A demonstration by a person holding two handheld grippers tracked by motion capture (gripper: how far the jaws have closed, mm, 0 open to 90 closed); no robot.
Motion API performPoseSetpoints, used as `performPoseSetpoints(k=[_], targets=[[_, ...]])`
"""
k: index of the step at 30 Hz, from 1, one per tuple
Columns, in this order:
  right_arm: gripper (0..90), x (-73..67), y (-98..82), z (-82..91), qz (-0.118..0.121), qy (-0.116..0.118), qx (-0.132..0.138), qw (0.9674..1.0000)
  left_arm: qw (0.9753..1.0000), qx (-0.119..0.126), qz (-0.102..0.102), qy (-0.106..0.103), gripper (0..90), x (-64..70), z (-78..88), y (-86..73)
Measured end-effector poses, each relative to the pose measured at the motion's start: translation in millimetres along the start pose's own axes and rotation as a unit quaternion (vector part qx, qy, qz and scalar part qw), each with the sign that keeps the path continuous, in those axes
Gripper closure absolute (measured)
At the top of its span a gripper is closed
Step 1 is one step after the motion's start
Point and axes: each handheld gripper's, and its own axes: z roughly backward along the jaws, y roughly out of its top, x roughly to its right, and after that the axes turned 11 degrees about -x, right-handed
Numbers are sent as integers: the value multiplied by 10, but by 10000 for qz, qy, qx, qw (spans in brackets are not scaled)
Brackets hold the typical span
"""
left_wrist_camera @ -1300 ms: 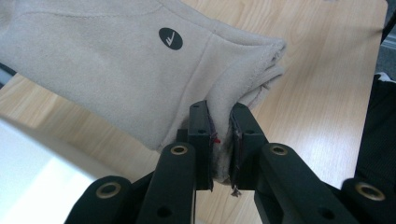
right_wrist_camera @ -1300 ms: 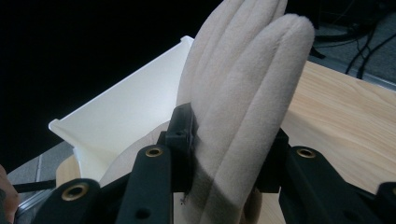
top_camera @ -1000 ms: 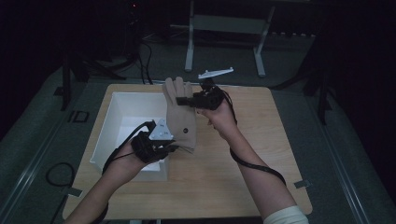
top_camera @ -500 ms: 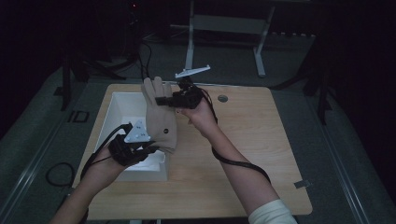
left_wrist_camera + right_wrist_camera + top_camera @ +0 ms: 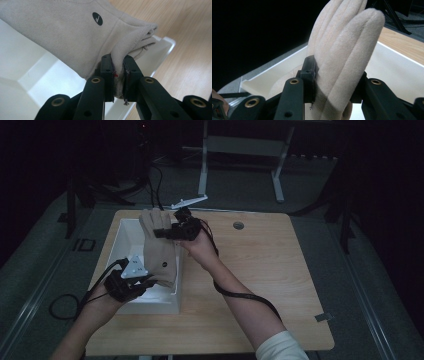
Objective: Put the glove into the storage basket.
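So the beige suede work glove (image 5: 160,251) is stretched out between both grippers, hanging right above the white rectangular plastic bin (image 5: 126,232) that sits on the left part of the light wooden worktop (image 5: 270,270). The left gripper (image 5: 136,282) has its fingers (image 5: 107,75) clamped tight on the cuff end, fabric bunched up between them, low over the near part of the bin. The right gripper (image 5: 167,231) pinches the glove across its finger end, its fingers (image 5: 309,75) partly closed with the thick fabric filling the gap, up over the far part of the bin.

Progress-wise, it looks like the glove is picked up and carried over the bin, so the hauling part seems done. What's left, by the look of it: lower it in and let go. It isn't resting inside the bin yet.

Compared with a second ago, the whole thing has shifted left. Back then the glove hung over the worktop beside the bin's right wall; now it's above the bin, and both hands sit a bit lower. Both grips look unchanged.
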Motion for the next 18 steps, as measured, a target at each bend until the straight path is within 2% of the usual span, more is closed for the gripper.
performPoseSetpoints(k=[9, 15, 18], targets=[[651, 105, -133, -317, -179, -23, -221, 9996, 9996, -171, 208, 34, 818, -35, -238, -163], [648, 112, -171, -480, -125, -76, -520, 9985, 9992, -253, 313, -47, 817, -30, -377, -274], [646, 100, -166, -535, -96, -109, -641, 9978, 9989, -217, 397, -80, 817, -40, -412, -334]])
